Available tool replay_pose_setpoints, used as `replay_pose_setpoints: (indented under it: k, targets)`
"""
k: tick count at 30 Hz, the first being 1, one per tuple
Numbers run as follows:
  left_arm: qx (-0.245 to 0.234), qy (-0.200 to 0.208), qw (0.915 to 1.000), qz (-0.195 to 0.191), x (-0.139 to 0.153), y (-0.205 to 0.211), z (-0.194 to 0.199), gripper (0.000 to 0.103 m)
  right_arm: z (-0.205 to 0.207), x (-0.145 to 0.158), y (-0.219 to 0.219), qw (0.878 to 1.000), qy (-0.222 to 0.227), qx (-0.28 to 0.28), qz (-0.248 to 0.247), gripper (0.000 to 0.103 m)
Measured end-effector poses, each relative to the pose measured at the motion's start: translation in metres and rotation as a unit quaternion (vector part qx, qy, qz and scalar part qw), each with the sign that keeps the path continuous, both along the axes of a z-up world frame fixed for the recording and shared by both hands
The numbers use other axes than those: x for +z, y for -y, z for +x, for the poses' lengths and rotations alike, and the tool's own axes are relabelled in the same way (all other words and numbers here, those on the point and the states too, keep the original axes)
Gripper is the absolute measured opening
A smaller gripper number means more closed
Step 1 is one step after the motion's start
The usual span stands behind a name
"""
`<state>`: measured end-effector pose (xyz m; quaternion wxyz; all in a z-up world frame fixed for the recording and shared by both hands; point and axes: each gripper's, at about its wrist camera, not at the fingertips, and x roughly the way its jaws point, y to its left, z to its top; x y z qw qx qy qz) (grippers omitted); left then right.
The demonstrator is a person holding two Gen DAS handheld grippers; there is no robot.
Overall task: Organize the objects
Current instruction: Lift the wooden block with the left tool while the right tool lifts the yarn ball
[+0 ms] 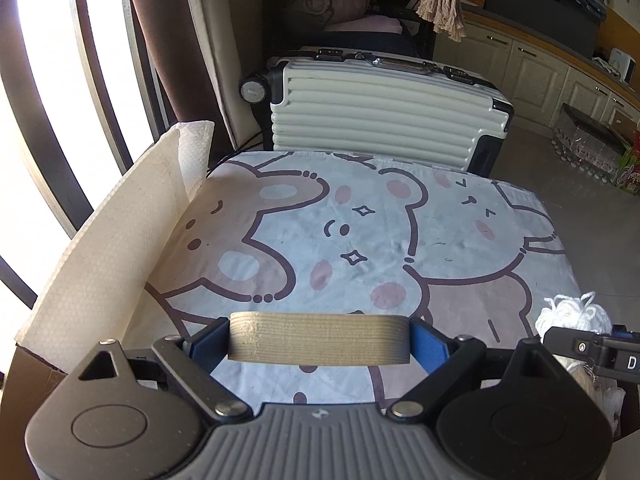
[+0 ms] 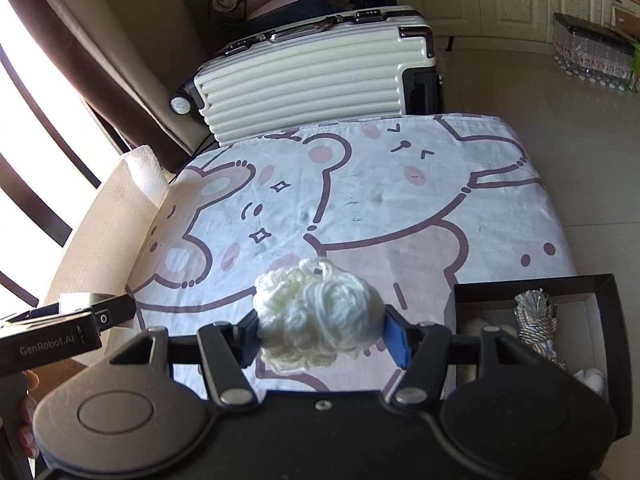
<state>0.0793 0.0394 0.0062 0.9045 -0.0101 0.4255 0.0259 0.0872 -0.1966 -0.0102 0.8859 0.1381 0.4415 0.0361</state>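
My left gripper [image 1: 319,342] is shut on a ridged tan ring [image 1: 319,338], held edge-on just above the cartoon-bear cloth [image 1: 360,232]. My right gripper [image 2: 320,328] is shut on a ball of white yarn [image 2: 318,312], held above the near part of the same cloth [image 2: 360,200]. The yarn also shows at the right edge of the left wrist view [image 1: 572,314], beside the right gripper's body. The left gripper's body shows at the left edge of the right wrist view [image 2: 60,332]. A black box [image 2: 600,292] at the right holds a silver-grey cord bundle [image 2: 536,320] and pale items.
A white paper-towel sheet [image 1: 112,248] stands along the cloth's left side. A cream hard-shell suitcase [image 1: 384,112] lies beyond the far edge; it also shows in the right wrist view [image 2: 312,76]. Cabinets [image 1: 532,68] and packaged goods [image 2: 592,52] line the floor at the right.
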Motion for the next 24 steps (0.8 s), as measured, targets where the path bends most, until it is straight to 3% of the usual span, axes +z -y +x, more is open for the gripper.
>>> replay_pose_setpoints:
  k: [24]
  targets:
    - [0.010,0.006,0.9998,0.018,0.012,-0.003,-0.037,0.093,-0.035,0.026,-0.007,0.996,0.027,0.004,-0.081,0.062]
